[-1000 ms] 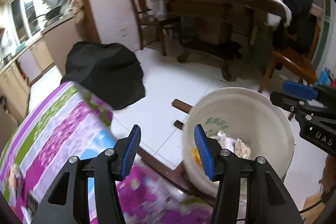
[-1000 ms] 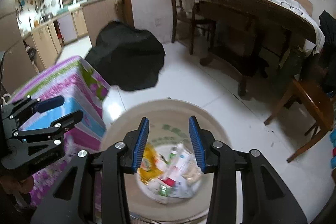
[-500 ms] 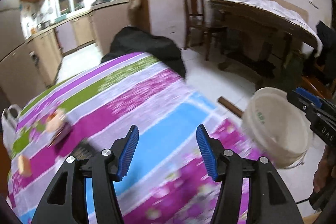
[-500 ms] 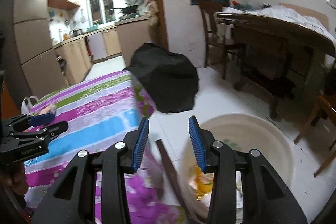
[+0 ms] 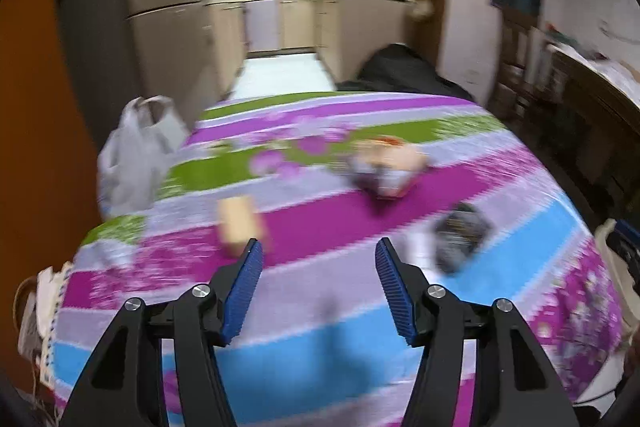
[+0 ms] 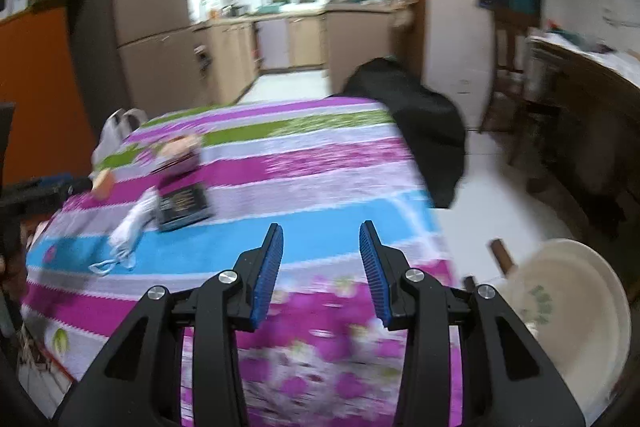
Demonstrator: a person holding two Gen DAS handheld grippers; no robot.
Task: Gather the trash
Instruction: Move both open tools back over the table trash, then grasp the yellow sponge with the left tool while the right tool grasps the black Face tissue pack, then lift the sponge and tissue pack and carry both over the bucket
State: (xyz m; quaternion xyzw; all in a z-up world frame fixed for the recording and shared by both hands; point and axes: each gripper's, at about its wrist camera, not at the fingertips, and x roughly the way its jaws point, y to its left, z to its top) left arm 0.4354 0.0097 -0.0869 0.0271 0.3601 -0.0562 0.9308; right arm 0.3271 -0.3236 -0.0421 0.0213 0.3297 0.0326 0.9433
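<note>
Trash lies on a table under a striped purple, blue and green cloth (image 5: pixel 320 331): a tan piece (image 5: pixel 238 223), a crumpled wrapper heap (image 5: pixel 384 167) and a dark packet (image 5: pixel 460 231). My left gripper (image 5: pixel 318 251) hovers above the cloth just short of the tan piece; its jaws are opening with nothing between them. The right wrist view shows the dark packet (image 6: pixel 184 205), a white crumpled strip (image 6: pixel 128 227) beside it, and the cream bucket (image 6: pixel 568 307) down at the right. My right gripper (image 6: pixel 321 231) is open over the blue stripe, holding nothing. The left gripper (image 6: pixel 40 191) shows at the left edge.
A white plastic bag (image 5: pixel 132 155) hangs at the table's far left corner. A black covered bulk (image 6: pixel 424 139) stands beyond the table's far right corner. Kitchen cabinets (image 5: pixel 280 27) lie behind, a wooden table (image 6: pixel 592 83) to the right, white floor between.
Both views have swung left, away from the bucket and onto the striped table. The left jaws stand wider than before. The bucket has slid to the right edge of the right wrist view.
</note>
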